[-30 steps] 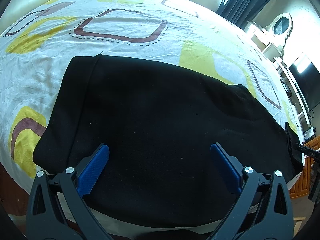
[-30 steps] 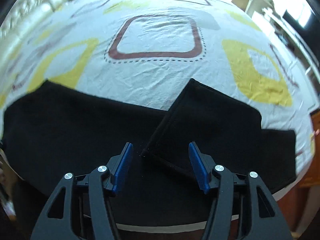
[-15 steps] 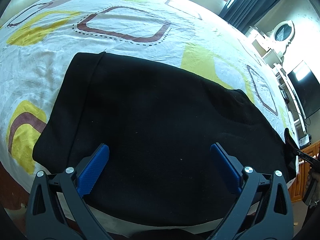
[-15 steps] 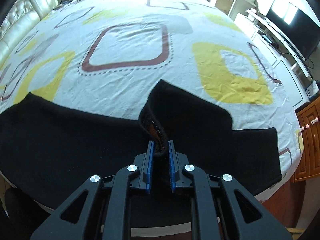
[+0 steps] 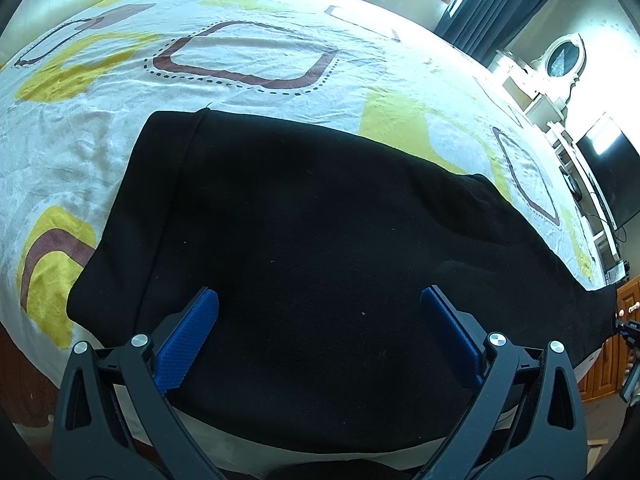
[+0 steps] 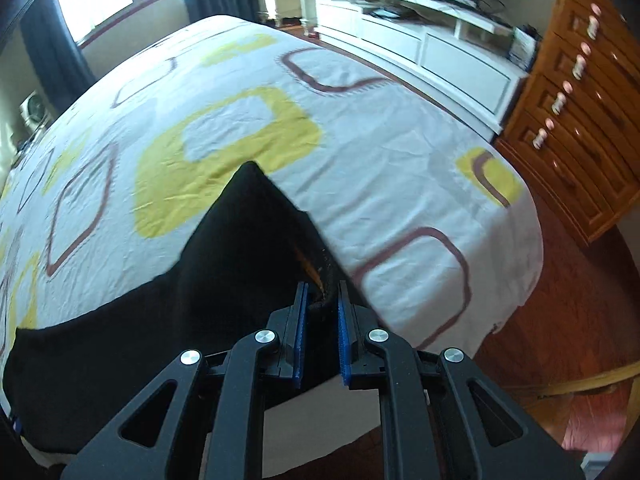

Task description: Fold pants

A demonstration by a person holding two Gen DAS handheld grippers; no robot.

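One right claw [image 6: 322, 304] | pinching black, seemingly fleecy pants [image 6: 224, 248] hem

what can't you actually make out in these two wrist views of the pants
- Left wrist view: the near edge of the pants is hidden behind the left gripper.
- Left wrist view: the right gripper is cut off by the frame edge.
- Right wrist view: the fabric is solid black, so layers and seams are unreadable.
- Right wrist view: the dresser knobs are blurred.
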